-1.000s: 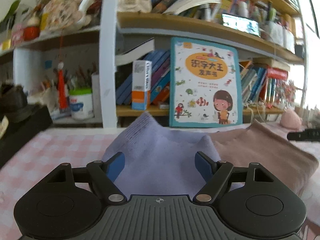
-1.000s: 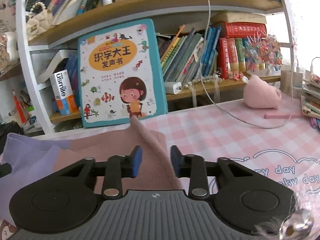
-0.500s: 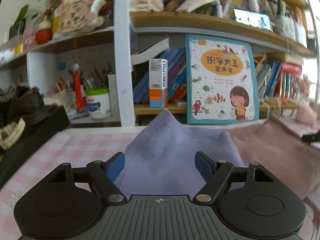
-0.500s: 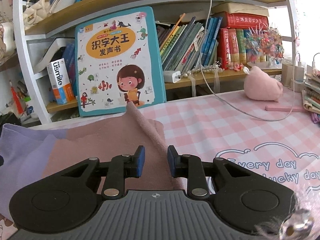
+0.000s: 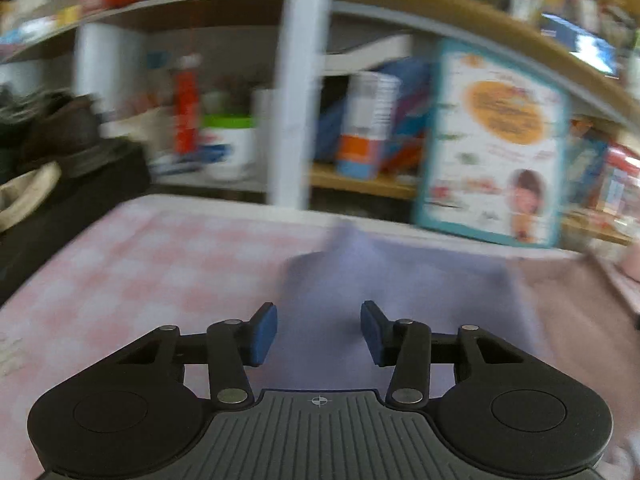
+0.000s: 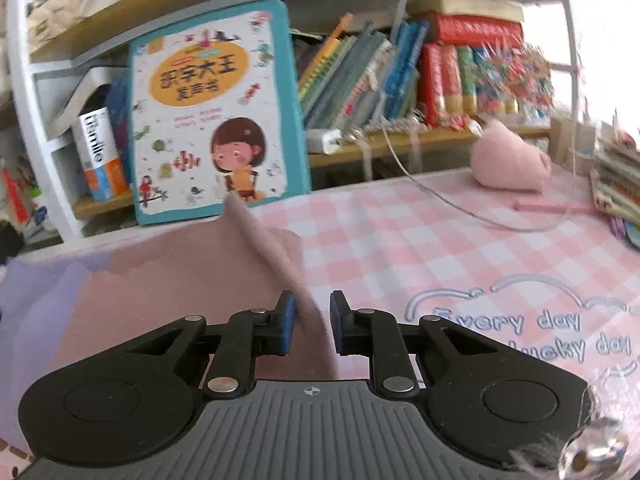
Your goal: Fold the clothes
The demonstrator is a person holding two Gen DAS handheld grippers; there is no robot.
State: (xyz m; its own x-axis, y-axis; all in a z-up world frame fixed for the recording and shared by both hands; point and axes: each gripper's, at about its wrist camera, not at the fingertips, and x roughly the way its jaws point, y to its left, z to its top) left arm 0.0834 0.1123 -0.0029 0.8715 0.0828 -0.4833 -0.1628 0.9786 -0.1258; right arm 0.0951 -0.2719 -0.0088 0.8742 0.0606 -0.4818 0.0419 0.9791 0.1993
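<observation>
Swinging leftward, the left tongs (image 5: 319, 332) are closing around the purple cloth (image 5: 400, 280) on the table (image 5: 160, 260); right tongs (image 6: 312, 326) are closing on the pink cloth's (image 6: 180, 272) edge, which risks slipping free.

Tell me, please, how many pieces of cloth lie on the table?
2 that I can see: a lilac cloth at the left, and a dusty pink cloth at its right side, their edges meeting. More may be hidden.

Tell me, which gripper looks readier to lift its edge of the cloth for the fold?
Probably the right gripper: its closing jaws have a raised fold of the pink cloth between them. The left gripper, also closing, has wider jaws over flat purple cloth.
</observation>
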